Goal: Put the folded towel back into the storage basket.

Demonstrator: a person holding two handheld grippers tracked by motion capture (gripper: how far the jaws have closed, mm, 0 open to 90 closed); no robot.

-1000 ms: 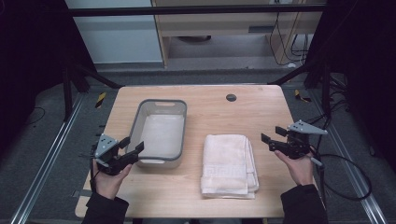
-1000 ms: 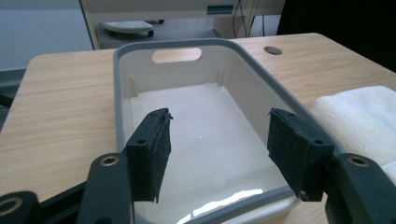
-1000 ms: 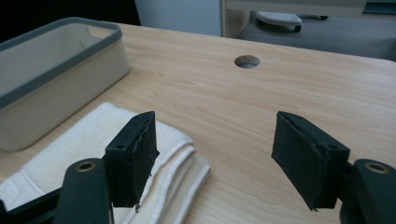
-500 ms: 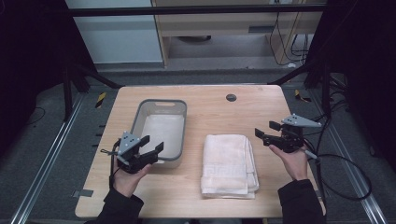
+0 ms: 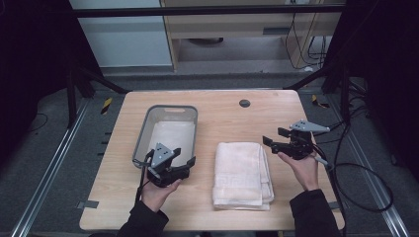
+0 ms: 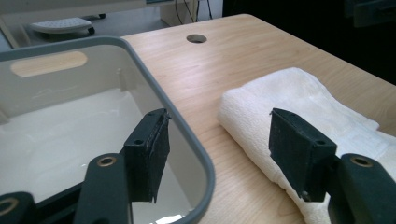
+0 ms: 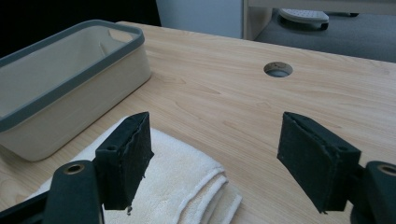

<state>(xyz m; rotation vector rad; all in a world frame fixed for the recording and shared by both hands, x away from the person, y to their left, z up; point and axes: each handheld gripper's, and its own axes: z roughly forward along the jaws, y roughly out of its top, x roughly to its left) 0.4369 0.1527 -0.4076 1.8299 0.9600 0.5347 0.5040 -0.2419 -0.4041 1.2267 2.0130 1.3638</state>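
Left gripper [image 5: 190, 164]: released, nothing between its jaws, at the near right corner of the grey bin [image 5: 143, 136].
Right gripper [image 5: 270, 137]: just been opening, nothing held, beside the towel's far right corner.
Towel [image 5: 242, 174]: folded, white, on the counter [image 5: 222, 118], right of the bin.

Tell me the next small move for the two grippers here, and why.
Probably bring both inward onto the folded towel. The left gripper and right gripper flank it with jaws open and nothing between them, and the basket beside it stands empty.
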